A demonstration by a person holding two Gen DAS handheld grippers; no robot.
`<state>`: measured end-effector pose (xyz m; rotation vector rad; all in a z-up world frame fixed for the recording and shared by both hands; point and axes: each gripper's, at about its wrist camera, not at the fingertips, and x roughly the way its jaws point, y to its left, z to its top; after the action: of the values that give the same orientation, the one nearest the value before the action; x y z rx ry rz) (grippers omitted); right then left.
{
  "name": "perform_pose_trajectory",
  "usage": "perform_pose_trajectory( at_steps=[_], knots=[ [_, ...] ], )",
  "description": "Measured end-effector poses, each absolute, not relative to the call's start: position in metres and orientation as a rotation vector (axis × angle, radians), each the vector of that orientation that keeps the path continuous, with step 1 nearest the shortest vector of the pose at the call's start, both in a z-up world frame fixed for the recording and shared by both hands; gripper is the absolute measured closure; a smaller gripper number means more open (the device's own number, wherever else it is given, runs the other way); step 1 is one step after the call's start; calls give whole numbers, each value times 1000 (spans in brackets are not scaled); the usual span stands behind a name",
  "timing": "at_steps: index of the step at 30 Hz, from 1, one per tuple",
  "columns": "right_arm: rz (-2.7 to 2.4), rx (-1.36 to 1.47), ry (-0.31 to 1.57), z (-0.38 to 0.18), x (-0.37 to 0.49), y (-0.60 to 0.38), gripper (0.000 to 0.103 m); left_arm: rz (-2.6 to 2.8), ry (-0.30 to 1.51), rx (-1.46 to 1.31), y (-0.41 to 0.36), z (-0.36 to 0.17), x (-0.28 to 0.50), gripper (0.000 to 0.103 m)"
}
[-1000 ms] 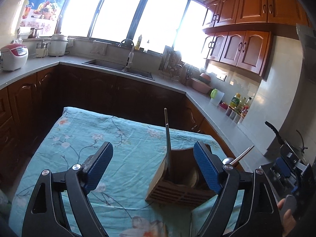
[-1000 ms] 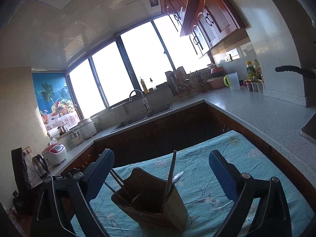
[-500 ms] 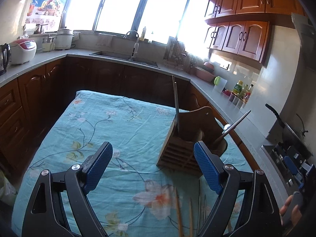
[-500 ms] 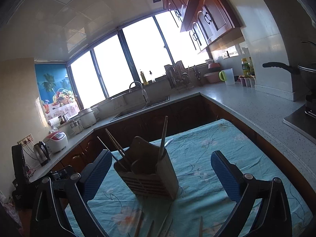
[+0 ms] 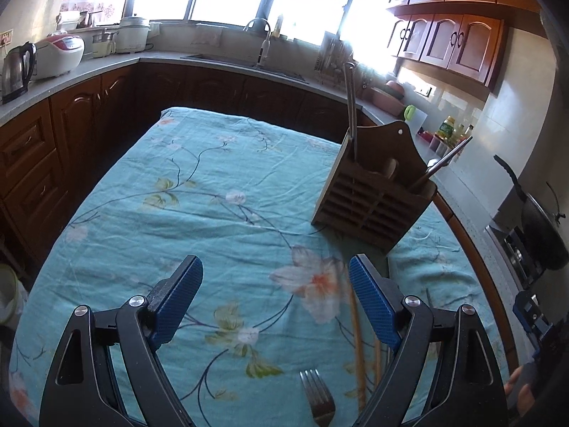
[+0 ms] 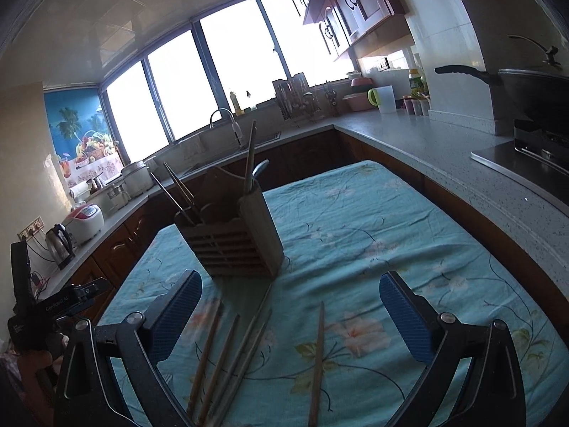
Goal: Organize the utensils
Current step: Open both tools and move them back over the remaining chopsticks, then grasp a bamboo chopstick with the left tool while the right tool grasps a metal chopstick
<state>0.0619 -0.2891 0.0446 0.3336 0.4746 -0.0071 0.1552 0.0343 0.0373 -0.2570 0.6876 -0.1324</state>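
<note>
Here we hold both grippers, left gripper and right gripper, spread wide and empty; loose chopsticks lie before the wooden holder, so we should straddle one squarely.

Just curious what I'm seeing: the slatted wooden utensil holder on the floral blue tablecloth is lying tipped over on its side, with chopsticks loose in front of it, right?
Not quite. The slatted wooden utensil holder stands upright on the floral blue tablecloth, as the right wrist view shows. The loose chopsticks do lie in front of it.
</note>
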Motion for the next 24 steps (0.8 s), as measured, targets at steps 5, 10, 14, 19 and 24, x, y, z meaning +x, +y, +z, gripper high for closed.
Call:
perform_pose_trajectory(
  at_steps=[5,10,14,19,24],
  knots=[
    [-19,328,527,20,52,-289,2,-125,744,-269,32,19,149,16],
    [-9,328,573,5,53,-285,2,-139,784,-237,19,11,144,16],
    [9,328,586,2,58,-283,2,-154,800,-214,10,10,146,16],
    [16,312,597,2,67,-280,2,-174,834,-196,1,6,153,16],
    [18,318,616,0,79,-282,3,-191,866,-171,-8,3,163,17]
  ],
)
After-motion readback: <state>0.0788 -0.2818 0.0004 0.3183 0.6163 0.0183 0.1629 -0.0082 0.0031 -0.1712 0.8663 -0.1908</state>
